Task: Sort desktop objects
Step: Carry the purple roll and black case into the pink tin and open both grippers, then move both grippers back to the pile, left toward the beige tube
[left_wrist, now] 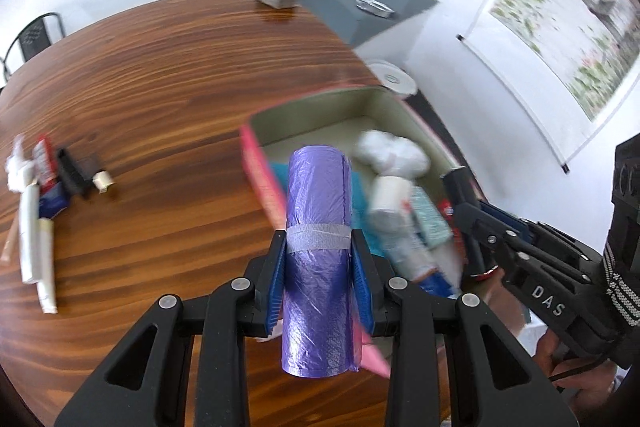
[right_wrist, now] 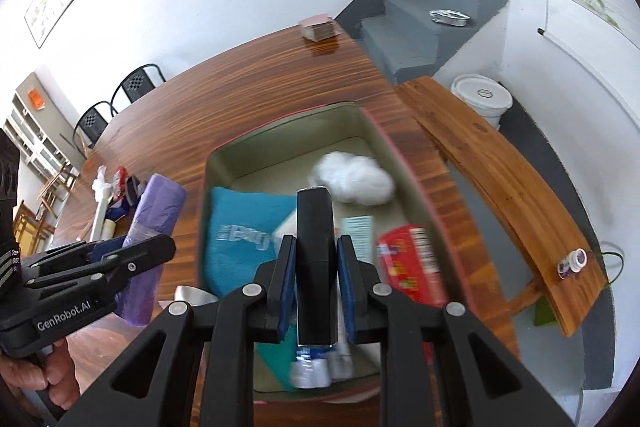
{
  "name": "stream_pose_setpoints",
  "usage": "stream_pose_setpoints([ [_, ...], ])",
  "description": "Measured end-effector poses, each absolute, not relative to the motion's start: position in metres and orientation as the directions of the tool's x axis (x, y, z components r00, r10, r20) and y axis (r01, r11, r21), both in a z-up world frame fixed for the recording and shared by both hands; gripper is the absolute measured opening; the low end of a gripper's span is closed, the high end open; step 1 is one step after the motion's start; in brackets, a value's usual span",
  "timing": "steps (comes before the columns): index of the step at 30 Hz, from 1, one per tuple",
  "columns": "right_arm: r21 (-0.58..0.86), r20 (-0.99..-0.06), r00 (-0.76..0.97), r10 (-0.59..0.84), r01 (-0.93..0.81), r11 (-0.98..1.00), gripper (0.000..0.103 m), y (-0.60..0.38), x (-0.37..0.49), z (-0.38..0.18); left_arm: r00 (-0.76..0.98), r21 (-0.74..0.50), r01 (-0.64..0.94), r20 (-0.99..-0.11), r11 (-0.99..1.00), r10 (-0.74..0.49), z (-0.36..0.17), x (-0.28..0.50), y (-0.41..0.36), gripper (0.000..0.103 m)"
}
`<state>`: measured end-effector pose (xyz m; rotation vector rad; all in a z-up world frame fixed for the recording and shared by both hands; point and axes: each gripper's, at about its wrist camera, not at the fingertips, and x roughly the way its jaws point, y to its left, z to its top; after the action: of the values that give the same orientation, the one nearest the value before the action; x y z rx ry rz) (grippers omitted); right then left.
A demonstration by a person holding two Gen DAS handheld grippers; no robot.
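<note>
box contents [left_wrist: 404, 227] smeared by motion blur, pile of small items [left_wrist: 40, 187] at table's left too blurred to name

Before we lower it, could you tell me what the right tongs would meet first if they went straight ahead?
Probably the contents of the pink-rimmed box: the right tongs, clamped on a black block, point down at the teal packet; depth is unclear.

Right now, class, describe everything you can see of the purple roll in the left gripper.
The purple roll is a cylinder of thin, crinkly, glossy plastic film, likely bin bags, bound near its middle by a pale band. The left gripper is shut on it, blue pads pressing both sides at the band. It lies along the fingers, its far end over the near rim of the pink-edged bin. Nothing else touches it.
</note>
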<state>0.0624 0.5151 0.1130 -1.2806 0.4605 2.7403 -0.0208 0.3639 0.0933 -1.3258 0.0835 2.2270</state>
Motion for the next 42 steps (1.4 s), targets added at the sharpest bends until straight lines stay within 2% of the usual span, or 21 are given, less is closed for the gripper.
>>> stream_pose_setpoints([
  [4, 0.256, -0.764, -0.643, -0.055, -0.224, -0.940, 0.024, 0.529, 0.067, 0.109, -0.313, -0.253, -0.503, -0.838, -0.827, 0.447, 0.090, -0.016, 0.385, 0.034],
  [6, 0.266, -0.762, -0.645, -0.055, -0.235, -0.935, 0.024, 0.534, 0.069, 0.108, -0.301, -0.254, -0.519, -0.840, -0.816, 0.452, 0.089, -0.013, 0.392, 0.039],
  [8, 0.268, -0.760, -0.648, -0.050, -0.243, -0.932, 0.024, 0.537, 0.071, 0.108, -0.304, -0.244, -0.531, -0.840, -0.812, 0.450, 0.090, -0.011, 0.396, 0.050],
  [10, 0.271, -0.758, -0.651, -0.048, -0.248, -0.930, 0.024, 0.538, 0.072, 0.108, -0.313, -0.236, -0.532, -0.838, -0.813, 0.448, 0.091, -0.010, 0.396, 0.053],
  [22, 0.270, -0.752, -0.656, -0.063, -0.219, -0.938, 0.025, 0.520, 0.063, 0.109, -0.346, -0.230, -0.440, -0.848, -0.868, 0.401, 0.086, -0.022, 0.359, 0.053],
  [23, 0.270, -0.751, -0.657, -0.066, -0.215, -0.939, 0.027, 0.517, 0.061, 0.109, -0.349, -0.228, -0.434, -0.849, -0.872, 0.396, 0.087, -0.023, 0.356, 0.053],
  [25, 0.266, -0.749, -0.659, -0.068, -0.205, -0.942, 0.037, 0.510, 0.058, 0.111, -0.357, -0.223, -0.417, -0.851, -0.881, 0.385, 0.086, -0.024, 0.346, 0.053],
  [27, 0.258, -0.745, -0.663, -0.069, -0.191, -0.947, 0.041, 0.502, 0.056, 0.113, -0.363, -0.221, -0.400, -0.853, -0.889, 0.375, 0.086, -0.025, 0.337, 0.053],
  [42, 0.242, -0.742, -0.652, -0.158, -0.041, -0.969, 0.042, 0.419, 0.020, 0.119, -0.414, -0.209, -0.211, -0.866, -0.955, 0.280, 0.086, -0.039, 0.231, 0.053],
])
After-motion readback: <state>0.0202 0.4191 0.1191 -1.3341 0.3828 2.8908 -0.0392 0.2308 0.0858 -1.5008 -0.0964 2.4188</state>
